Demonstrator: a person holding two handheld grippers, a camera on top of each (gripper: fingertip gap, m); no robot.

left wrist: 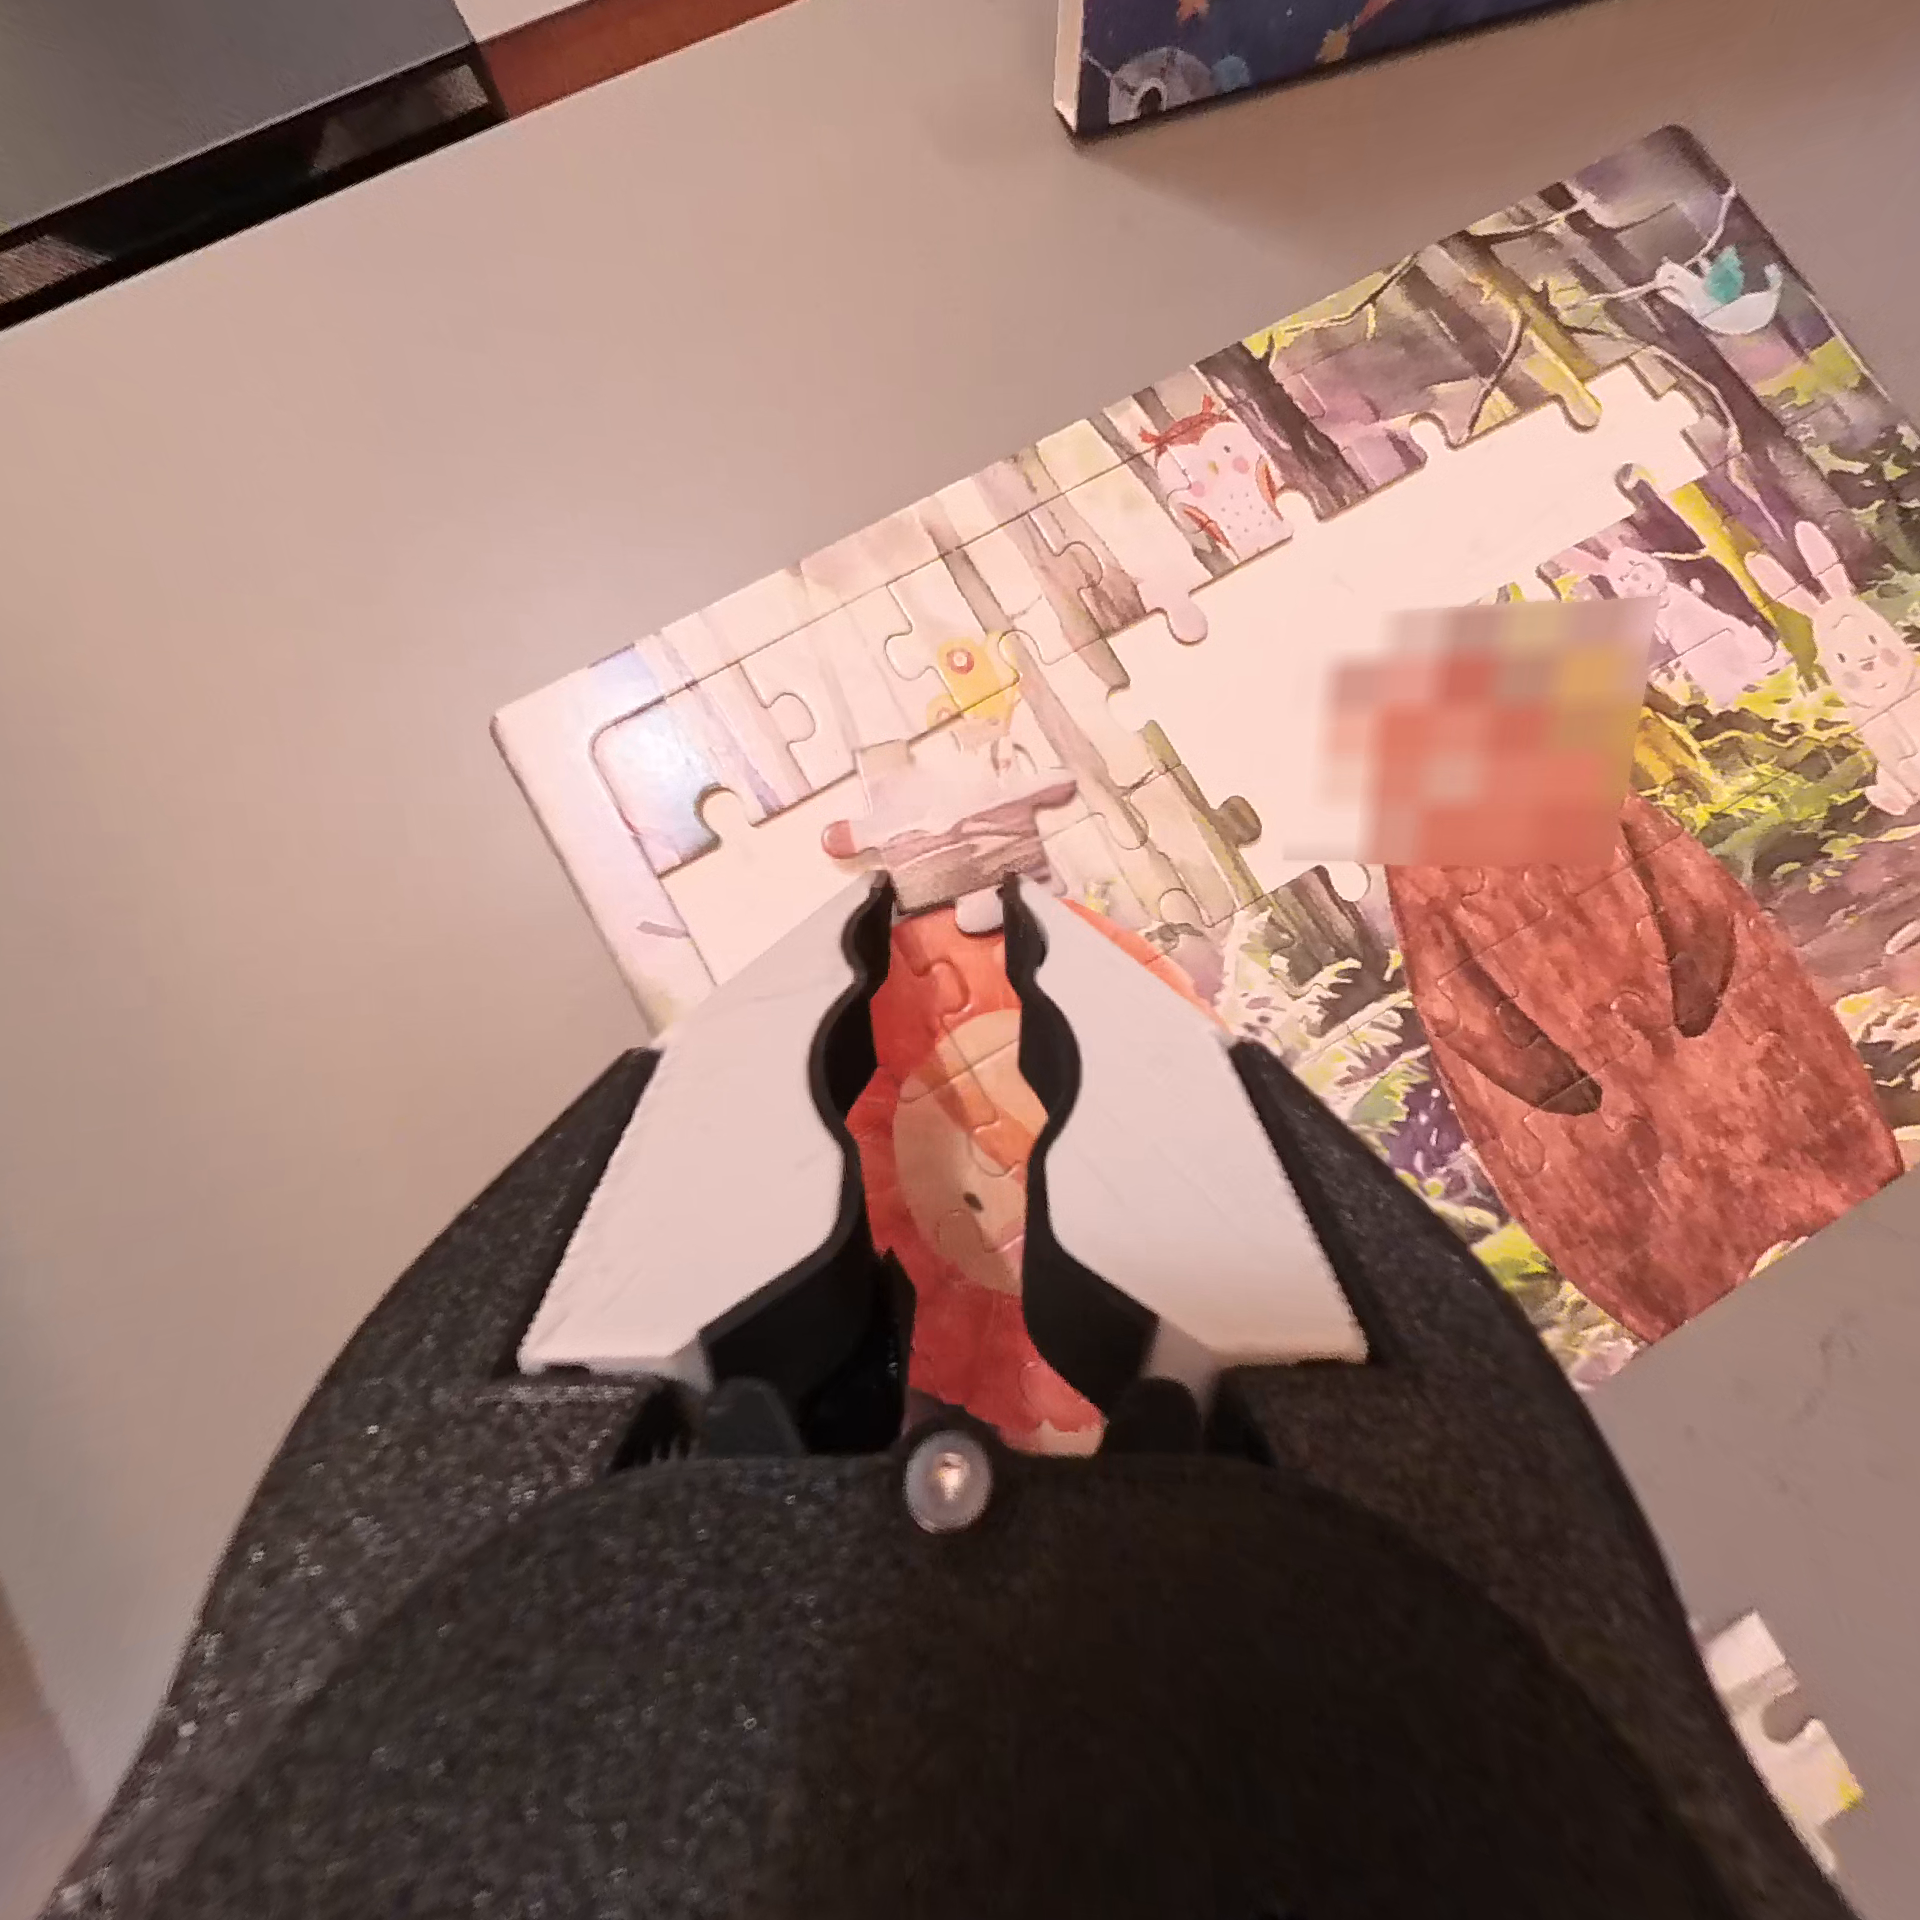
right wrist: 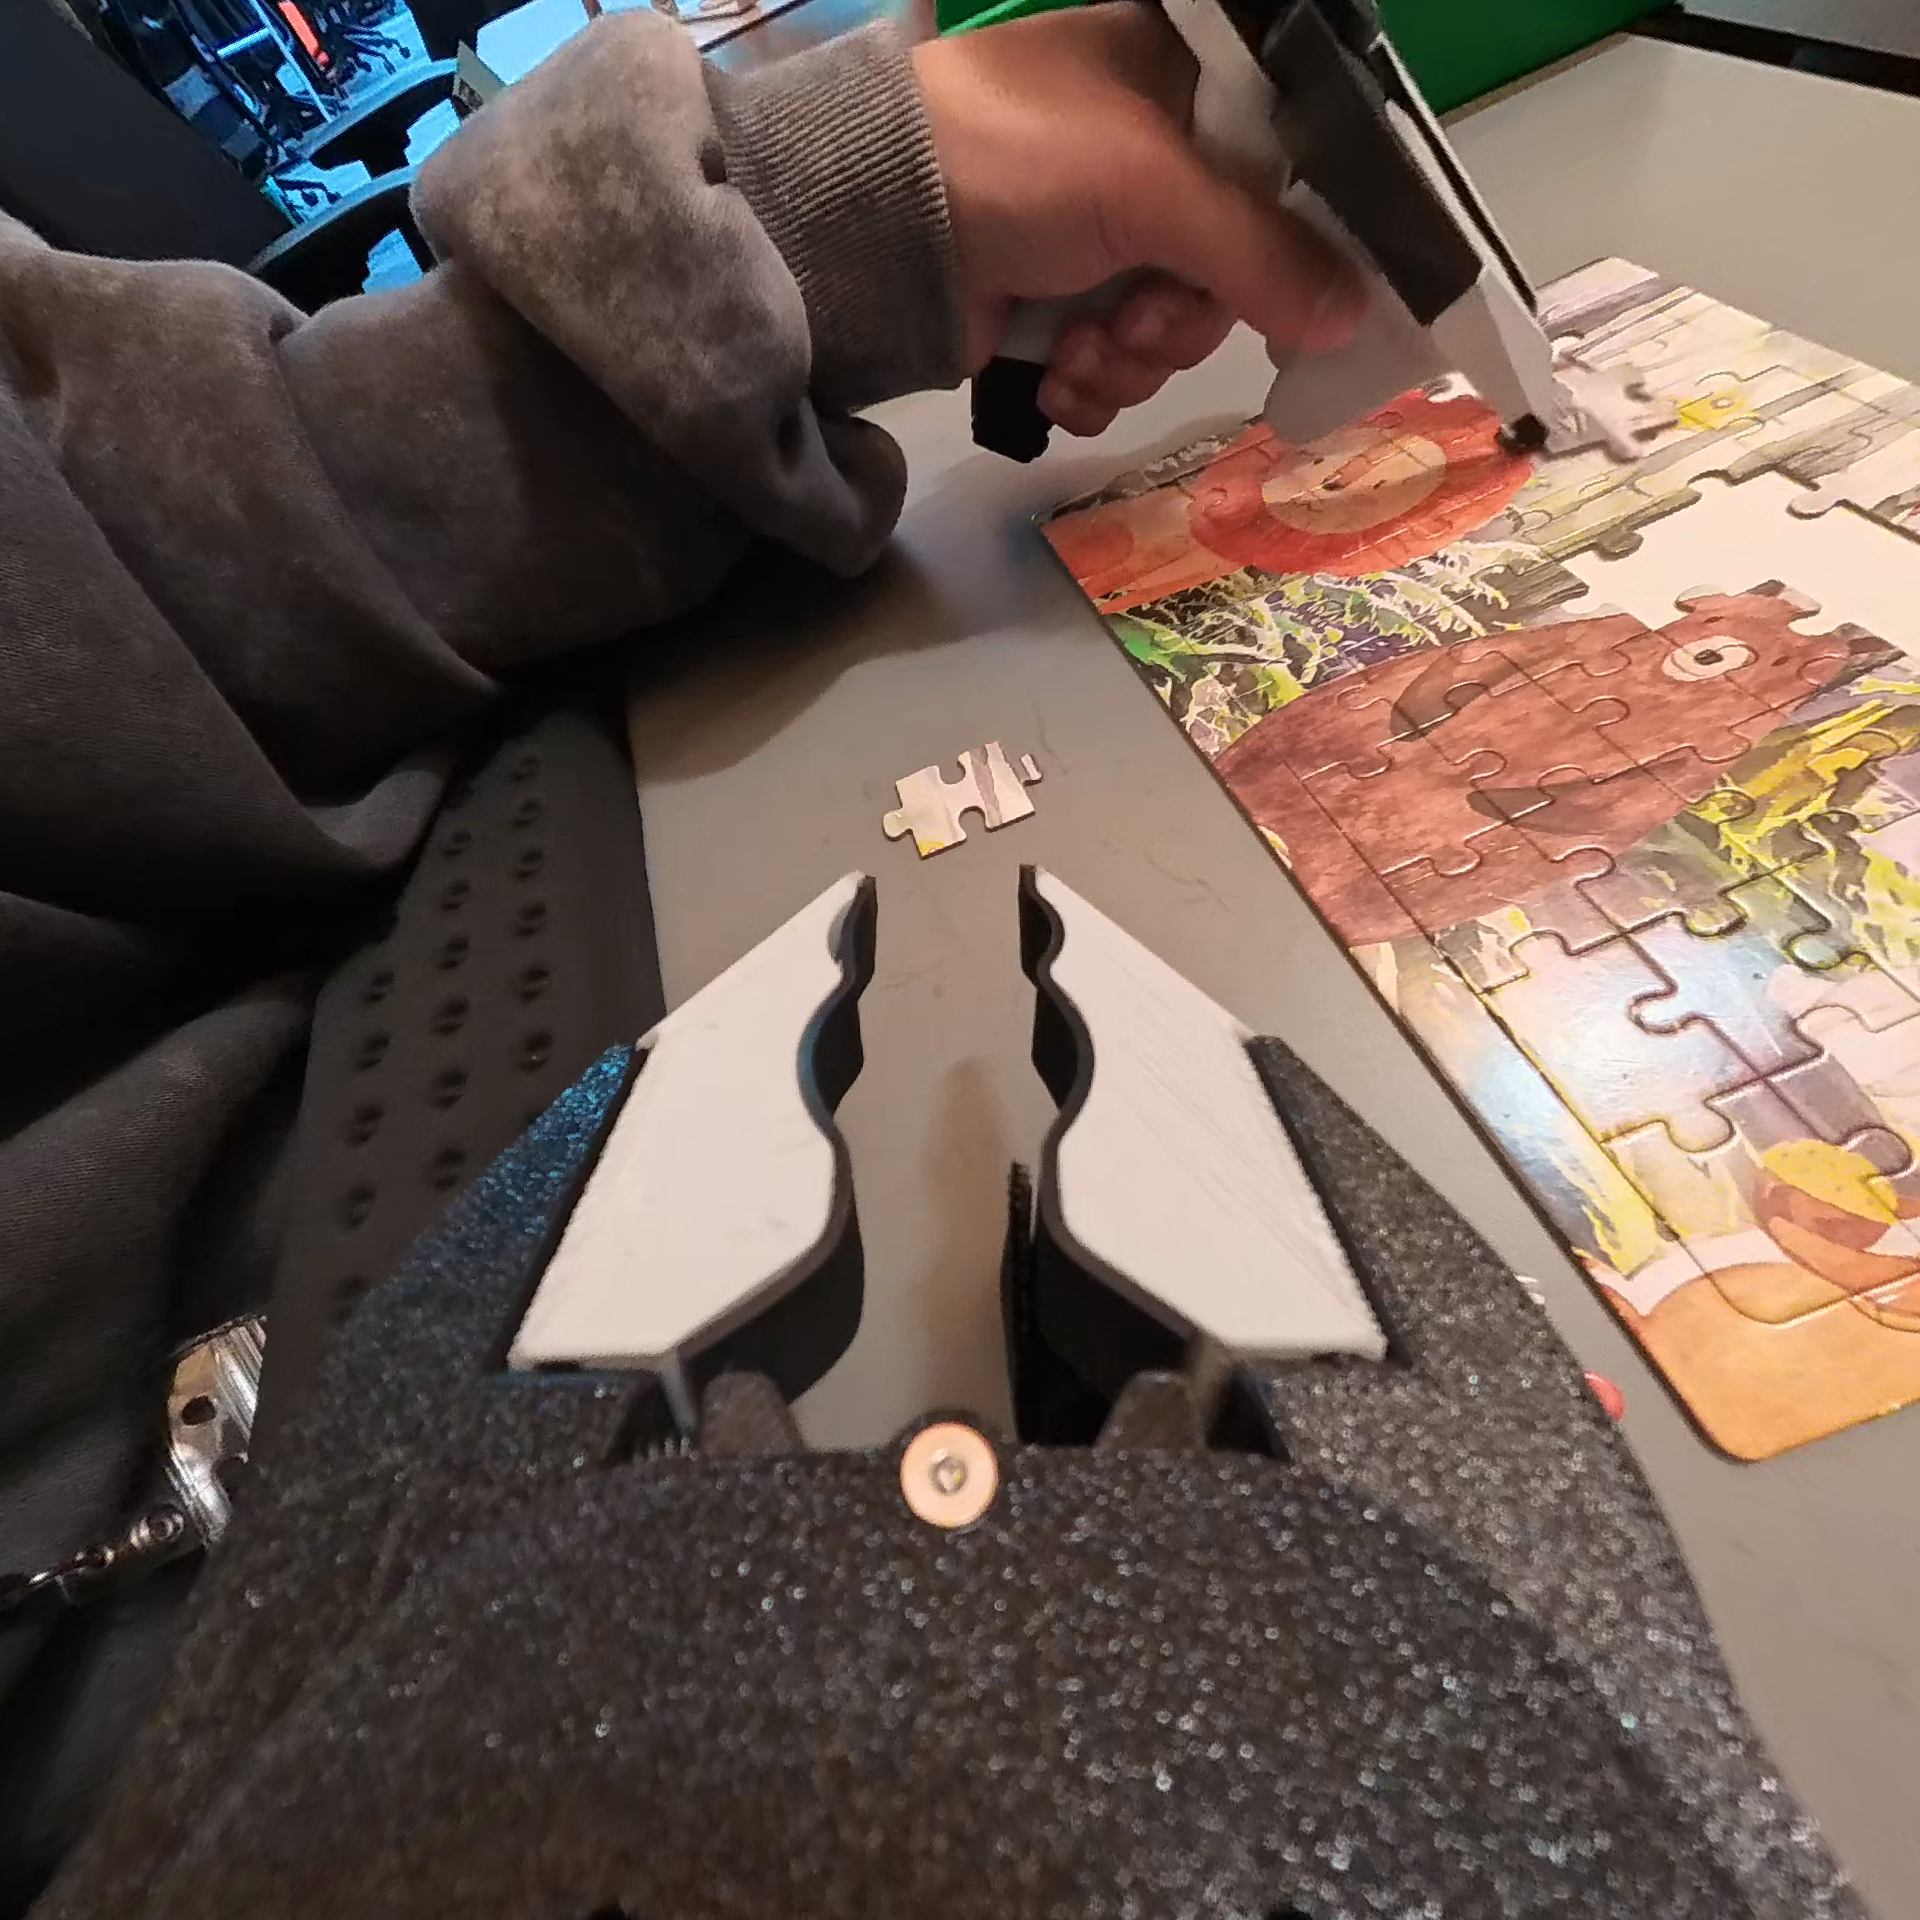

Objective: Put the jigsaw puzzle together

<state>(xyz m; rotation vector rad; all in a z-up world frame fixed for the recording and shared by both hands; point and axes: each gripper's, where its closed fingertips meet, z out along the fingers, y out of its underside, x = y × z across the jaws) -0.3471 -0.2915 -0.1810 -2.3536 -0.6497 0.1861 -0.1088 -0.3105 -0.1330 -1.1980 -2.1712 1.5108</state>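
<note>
Left gripper [left wrist: 943, 896]: jaws clenched on a pale grey puzzle piece [left wrist: 951, 831], pinched at its near edge. Piece held over the jigsaw puzzle [left wrist: 1455, 935], at the bare white gap near the puzzle's left corner, just above the orange-red lion figure. Whether the piece touches the board or hangs just clear of it: hard to tell from either view.

Puzzle lies flat on the grey worktop [left wrist: 416, 623], mostly assembled. A long white unfilled band runs across its middle; brown bear, owl and rabbits visible in the finished parts.

Right gripper [right wrist: 948, 894]: jaws released, nothing between them, low over the worktop. Just beyond the tips, a loose piece [right wrist: 961, 800] lies flat on the worktop, apart from the puzzle's edge.

In the right wrist view, a person's hand [right wrist: 1091, 229] grips the left gripper's handle, grey sleeve [right wrist: 582, 343] resting on the worktop.

Dark blue box [left wrist: 1247, 62] at the far worktop edge, beyond the puzzle.
</note>
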